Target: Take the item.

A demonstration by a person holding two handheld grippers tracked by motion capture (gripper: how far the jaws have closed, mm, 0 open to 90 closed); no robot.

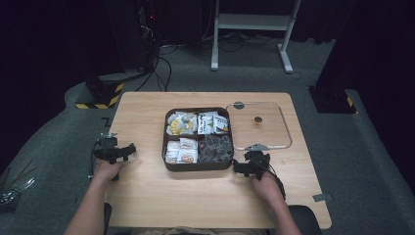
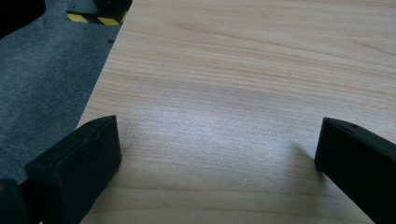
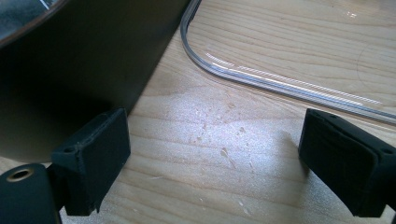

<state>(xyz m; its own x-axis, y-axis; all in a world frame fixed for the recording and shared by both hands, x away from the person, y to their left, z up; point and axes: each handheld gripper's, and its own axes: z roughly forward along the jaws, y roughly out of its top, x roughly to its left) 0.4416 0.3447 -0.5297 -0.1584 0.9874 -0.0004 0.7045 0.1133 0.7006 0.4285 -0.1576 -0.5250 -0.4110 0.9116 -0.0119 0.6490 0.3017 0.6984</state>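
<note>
Right tool beside tray corner

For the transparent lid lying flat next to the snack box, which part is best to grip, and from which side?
Probably the near rim of the clear lid: it lies flat on the table, so its raised edge seems the graspable part. The open right gripper is already beside that edge, at the box's corner, so come low from the person's side.
</note>
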